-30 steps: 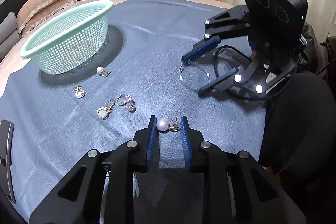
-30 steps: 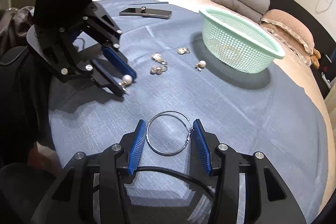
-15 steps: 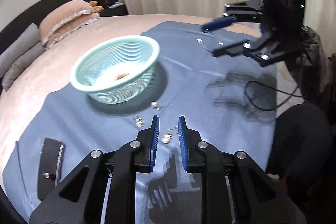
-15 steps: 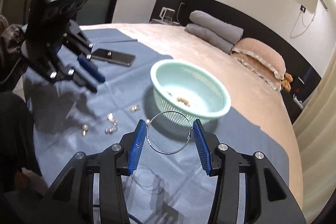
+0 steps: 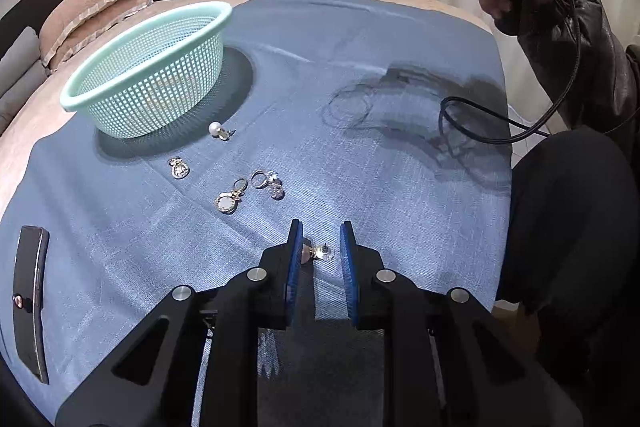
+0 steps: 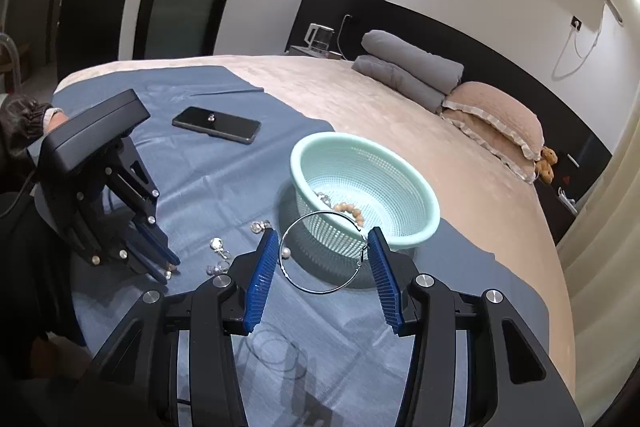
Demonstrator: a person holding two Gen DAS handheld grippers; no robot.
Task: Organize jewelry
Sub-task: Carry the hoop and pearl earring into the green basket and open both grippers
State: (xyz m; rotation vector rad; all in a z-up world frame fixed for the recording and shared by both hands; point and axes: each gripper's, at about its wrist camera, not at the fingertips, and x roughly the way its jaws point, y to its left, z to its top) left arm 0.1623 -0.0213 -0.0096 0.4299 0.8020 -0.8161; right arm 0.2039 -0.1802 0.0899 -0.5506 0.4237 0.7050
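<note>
A: What is spread over the bed, and why?

B: A blue woven cloth [image 5: 400,163] is laid across the beige bedspread [image 6: 400,107], presumably so that small pieces are shown up against a plain ground. A mint-green perforated plastic basket [image 6: 424,211] is stood on it as the collecting place; a tan beaded bracelet [image 6: 352,211] is already seen inside.

A: And the tools?

B: The right gripper [image 6: 322,269] is held raised in front of the basket, its blue ribbed pads set wide and pressed against the two sides of a large thin silver hoop earring [image 6: 320,251], which is spanned between them. That wide stance is dictated by the hoop's breadth. It is judged that the hoop is meant to be carried over the rim and released.

A: The left one?

B: The left gripper [image 5: 320,251] is kept low over the cloth. A small pearl stud earring with a gold back [image 5: 316,251] is seen between its pads, against the left one; a gap is left on the other side, so it cannot be told whether the stud is pinched.

A: What is left loose?

B: A second pearl earring [image 5: 218,129] is lying beside the basket, with a gold drop earring [image 5: 179,167], a gold oval earring [image 5: 230,198] and a crystal ring-shaped earring [image 5: 270,183] nearby. A black smartphone [image 6: 216,125] is lying apart.
</note>
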